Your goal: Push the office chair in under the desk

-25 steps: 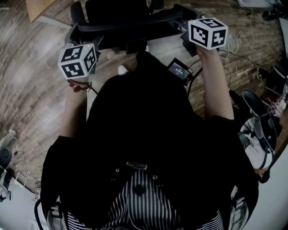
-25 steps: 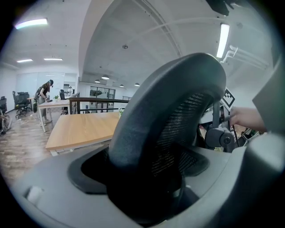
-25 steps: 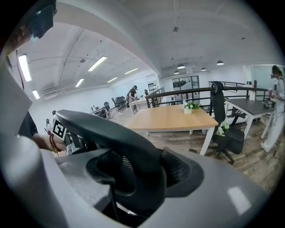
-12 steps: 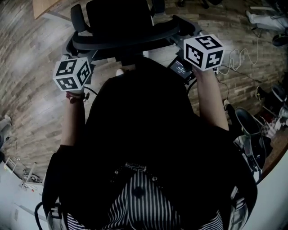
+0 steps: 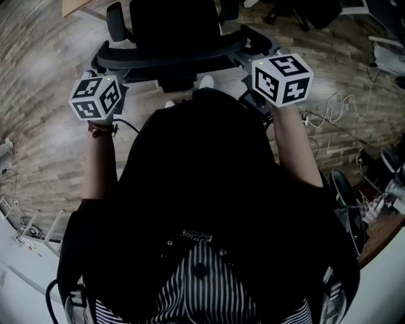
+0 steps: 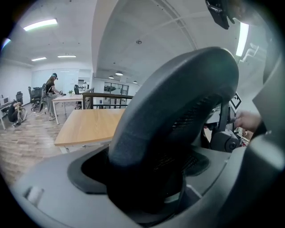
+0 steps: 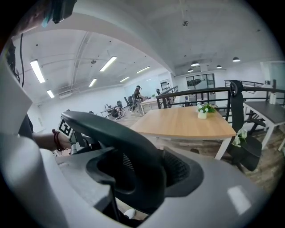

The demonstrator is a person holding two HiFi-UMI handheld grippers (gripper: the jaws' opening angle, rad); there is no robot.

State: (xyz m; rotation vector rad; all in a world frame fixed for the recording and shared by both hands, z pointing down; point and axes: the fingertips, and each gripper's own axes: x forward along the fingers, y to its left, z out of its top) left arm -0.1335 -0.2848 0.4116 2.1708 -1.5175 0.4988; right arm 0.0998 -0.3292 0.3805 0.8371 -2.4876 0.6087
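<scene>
On the wood-plank floor (image 5: 44,126) directly in front of the person stood one black mesh-backed office chair (image 5: 171,54), its back toward the person and its seat facing away. The curved top rail of the backrest ran from left to right across the head view. Its two armrests (image 5: 116,19) showed on either side of the seat. The chair stood clear of the light wooden desk (image 6: 89,127), only a corner of which showed at the top left of the head view. In the right gripper view a wooden desktop lay beyond the chair and carried one small white pot of flowers (image 7: 203,111). There were two grippers, each topped by one black-and-white marker cube. The left gripper (image 6: 147,187) was clamped around the left end of the top rail, and the right gripper (image 7: 133,178) was clenched on the right end. Both bare forearms reached forward, spread to about the width of the chair back, and the left wrist wore a red band (image 5: 101,130). The right forearm (image 5: 294,145) angled slightly inward toward its cube.
</scene>
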